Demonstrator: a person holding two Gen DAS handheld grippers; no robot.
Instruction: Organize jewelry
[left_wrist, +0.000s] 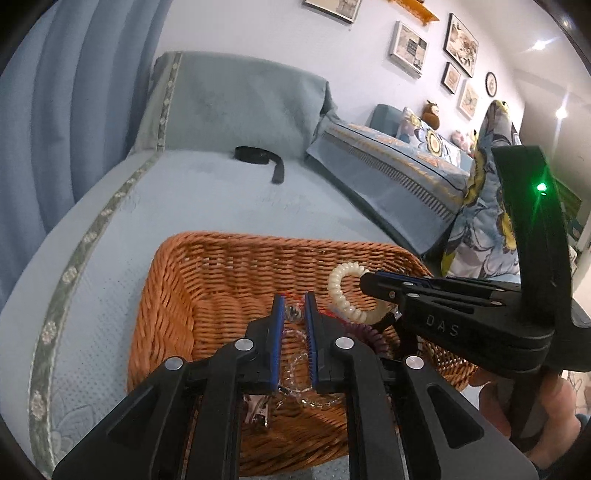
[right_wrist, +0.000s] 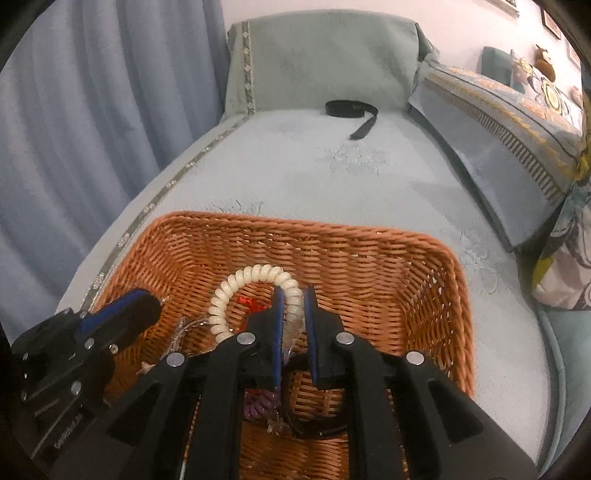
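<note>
A brown wicker basket (left_wrist: 229, 273) (right_wrist: 388, 269) stands on the pale blue bed and holds a pile of jewelry. My right gripper (right_wrist: 294, 295) is shut on a cream coil bracelet (right_wrist: 251, 280) and holds it up over the basket; the bracelet also shows in the left wrist view (left_wrist: 338, 291). My left gripper (left_wrist: 294, 301) hangs over the basket, jaws narrowly apart around a clear bead bracelet (left_wrist: 295, 365), with a red cord piece (left_wrist: 325, 312) beside it. A purple coil (right_wrist: 256, 404) and a black band (right_wrist: 317, 424) lie on the basket floor.
A black belt (left_wrist: 258, 158) (right_wrist: 354, 110) lies on the bed near the headboard. A folded patterned blanket (left_wrist: 388, 166) and a floral pillow (left_wrist: 484, 221) lie on the right. Blue curtains (right_wrist: 92, 110) hang on the left.
</note>
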